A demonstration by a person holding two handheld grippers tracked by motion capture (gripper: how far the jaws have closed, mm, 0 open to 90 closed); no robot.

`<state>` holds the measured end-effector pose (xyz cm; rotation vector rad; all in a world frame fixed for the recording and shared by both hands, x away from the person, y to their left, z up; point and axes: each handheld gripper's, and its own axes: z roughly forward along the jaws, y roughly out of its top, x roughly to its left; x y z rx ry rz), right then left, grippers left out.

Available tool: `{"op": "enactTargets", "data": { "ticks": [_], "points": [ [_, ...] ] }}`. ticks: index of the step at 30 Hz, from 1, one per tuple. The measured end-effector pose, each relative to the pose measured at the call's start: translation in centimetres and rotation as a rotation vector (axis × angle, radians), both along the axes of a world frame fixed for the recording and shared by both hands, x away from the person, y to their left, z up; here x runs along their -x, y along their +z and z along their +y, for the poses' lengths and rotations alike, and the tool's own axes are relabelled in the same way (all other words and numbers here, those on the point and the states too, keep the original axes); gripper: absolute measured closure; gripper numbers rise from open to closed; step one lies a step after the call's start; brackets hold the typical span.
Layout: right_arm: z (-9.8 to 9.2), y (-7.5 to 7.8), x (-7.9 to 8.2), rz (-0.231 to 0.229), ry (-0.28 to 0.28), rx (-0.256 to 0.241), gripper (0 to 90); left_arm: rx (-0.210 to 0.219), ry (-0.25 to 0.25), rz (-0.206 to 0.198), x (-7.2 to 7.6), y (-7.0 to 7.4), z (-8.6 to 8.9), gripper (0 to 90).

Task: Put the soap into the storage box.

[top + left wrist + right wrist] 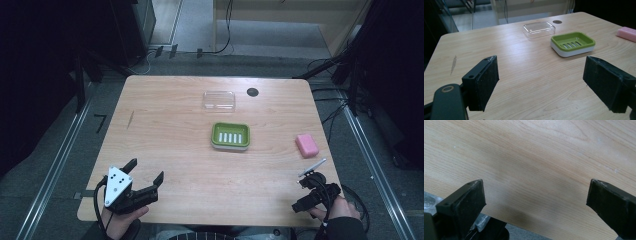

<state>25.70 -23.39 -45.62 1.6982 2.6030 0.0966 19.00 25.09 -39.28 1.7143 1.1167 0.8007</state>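
The pink soap bar (306, 145) is located near the table's (165, 105) right edge, just ahead of the right gripper (311, 176), which is the nearer one. Its long axis is seen to run diagonally, away and to the left. The green soap dish (230, 135) sits mid-table, with the clear lid (219, 100) beyond it. The left gripper (146, 169) is held at the near-left corner. Both sets of jaws are spread wide, holding nothing. Bare tabletop is available between all items.

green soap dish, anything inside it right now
Nothing lies in the green soap dish: its slotted floor is bare in the high view and the left gripper view. What is beneath the slots, in the white base, cannot be seen. The pink soap sits apart on the table.
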Motion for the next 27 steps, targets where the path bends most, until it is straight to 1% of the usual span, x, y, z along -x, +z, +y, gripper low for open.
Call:
{"op": "enactTargets", "data": {
  "ticks": [5, 8, 10, 22, 25, 26, 27],
  "points": [
    [0.04, -0.05, -0.05, 0.002, -0.002, 0.001, 2.4, -0.001, 0.000, 0.000, 0.00, 0.00, 0.00, 13.7],
    [0.11, -0.06, -0.09, 0.010, -0.001, 0.011, 2.4, 0.001, 0.002, 0.000, 0.00, -0.01, 0.00, 13.7],
    [0.09, -0.08, -0.15, 0.006, 0.009, 0.011, 2.4, 0.000, 0.004, 0.000, 0.03, 0.00, 0.06, 13.7],
    [0.19, -0.10, -0.43, -0.004, 0.019, 0.018, 2.4, 0.003, 0.006, -0.001, 0.13, 0.03, 0.09, 13.7],
    [0.17, -0.21, -0.58, 0.006, 0.023, 0.017, 2.4, -0.001, 0.006, -0.001, 0.13, 0.04, 0.07, 13.7],
    [0.21, -0.21, -0.61, 0.008, 0.014, 0.015, 2.4, 0.001, 0.007, 0.000, 0.12, 0.03, 0.07, 13.7],
    [0.16, -0.21, -0.69, 0.005, 0.019, 0.018, 2.4, 0.000, 0.007, 0.000, 0.11, 0.04, 0.07, 13.7]
  ]
}}
